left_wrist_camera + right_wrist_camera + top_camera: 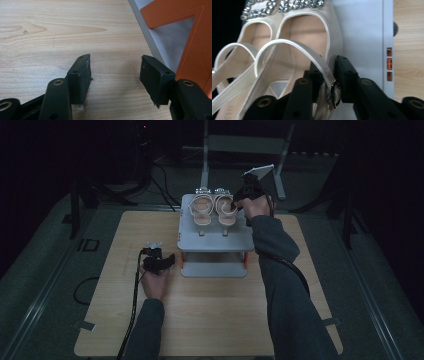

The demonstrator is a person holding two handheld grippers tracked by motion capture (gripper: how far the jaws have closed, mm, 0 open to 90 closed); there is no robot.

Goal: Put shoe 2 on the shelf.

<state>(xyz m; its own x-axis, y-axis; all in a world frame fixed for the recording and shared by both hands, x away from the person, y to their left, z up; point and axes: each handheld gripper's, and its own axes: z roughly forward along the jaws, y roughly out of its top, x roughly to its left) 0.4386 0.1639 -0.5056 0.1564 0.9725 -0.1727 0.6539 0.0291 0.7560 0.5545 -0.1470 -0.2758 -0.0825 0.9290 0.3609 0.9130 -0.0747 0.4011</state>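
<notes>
Two cream high-heeled sandals with rhinestone toes stand side by side on the top shelf of a grey two-tier rack (215, 241): the left sandal (202, 211) and the right sandal (225, 210). My right gripper (239, 203) reaches the right sandal's ankle strap. In the right gripper view that strap (321, 62) with its metal buckle (334, 90) runs between the jaws of the right gripper (328, 75), and a narrow gap shows at the right pad. My left gripper (167, 261) rests low by the rack's left front leg. In the left gripper view, the left gripper (115, 72) is open and empty.
The rack has orange legs (195, 50) and an empty lower shelf (214, 268). It stands at the far middle of a light wooden table (210, 320). A metal stand (245, 145) and cables lie on the dark floor behind the table.
</notes>
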